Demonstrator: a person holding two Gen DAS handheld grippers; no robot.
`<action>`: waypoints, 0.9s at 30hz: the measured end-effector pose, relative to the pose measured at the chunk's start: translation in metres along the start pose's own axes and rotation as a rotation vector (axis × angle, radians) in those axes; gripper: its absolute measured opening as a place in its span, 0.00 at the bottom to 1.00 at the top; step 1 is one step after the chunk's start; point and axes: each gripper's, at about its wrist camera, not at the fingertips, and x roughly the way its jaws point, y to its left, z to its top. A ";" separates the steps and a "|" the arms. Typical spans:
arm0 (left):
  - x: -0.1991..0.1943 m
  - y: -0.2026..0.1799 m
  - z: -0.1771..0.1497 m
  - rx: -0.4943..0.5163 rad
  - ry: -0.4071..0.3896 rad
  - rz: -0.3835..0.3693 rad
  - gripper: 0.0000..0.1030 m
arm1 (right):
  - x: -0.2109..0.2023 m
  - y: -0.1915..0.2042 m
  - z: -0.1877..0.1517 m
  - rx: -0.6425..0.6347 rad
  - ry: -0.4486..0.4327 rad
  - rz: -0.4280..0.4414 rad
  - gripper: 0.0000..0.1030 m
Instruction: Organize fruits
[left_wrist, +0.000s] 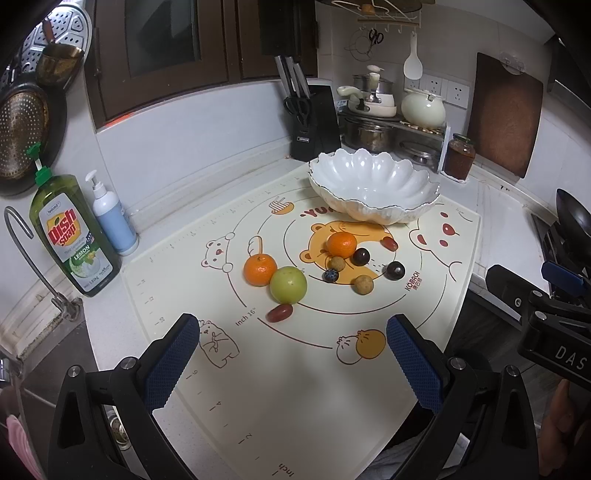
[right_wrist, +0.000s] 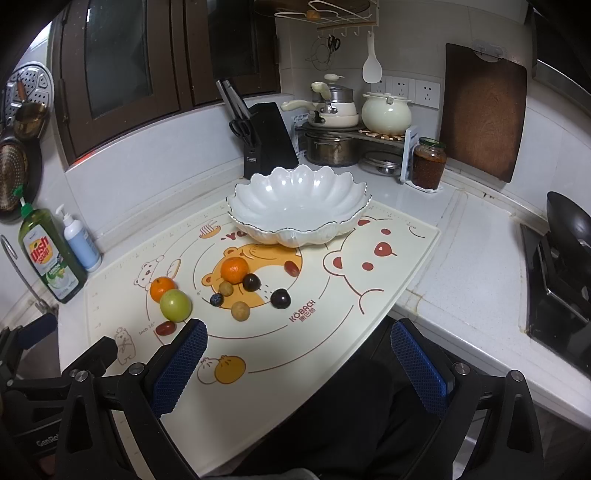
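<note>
**Still nothing in the bowl: fruit loose on the mat**

Now we hold both claws back from the fruit, angled down at the table. Our left claw (left_wrist: 291, 365) stands spread wide with nothing between its pads, and our right claw (right_wrist: 299, 365) is just as wide and just as bare.

Going left to right across the mat (left_wrist: 295, 387): a tangerine (left_wrist: 259, 270) touches a green apple (left_wrist: 288, 283), with a red grape (left_wrist: 280, 312) just in front of them. Next comes a second tangerine (left_wrist: 341, 244), and crowded near it a longan (left_wrist: 337, 263), a blueberry (left_wrist: 330, 275), a dark plum (left_wrist: 361, 256) and a further longan (left_wrist: 364, 284). Farther right sit another dark plum (left_wrist: 395, 270) and another red grape (left_wrist: 389, 243).

We judge all of it light and round, so apt to roll; the grapes and blueberry look soft and want a gentle squeeze across the middle. The apple seems firm.

Behind stands the white scalloped bowl (left_wrist: 373, 181), empty, probably breakable, its rim raised and wavy, so we should lift fruit over it. Open mat lies between claws and fruit; the mat's near edge overhangs the table.
</note>
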 end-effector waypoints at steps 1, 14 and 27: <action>0.000 0.000 0.000 -0.001 0.001 0.000 1.00 | 0.000 0.000 0.000 0.000 -0.001 -0.001 0.98; 0.000 -0.001 0.002 0.002 -0.003 0.002 1.00 | 0.000 -0.004 0.001 0.002 -0.001 -0.001 0.98; -0.003 -0.003 0.004 0.008 -0.010 0.002 1.00 | -0.002 -0.005 0.001 0.004 -0.004 0.001 0.98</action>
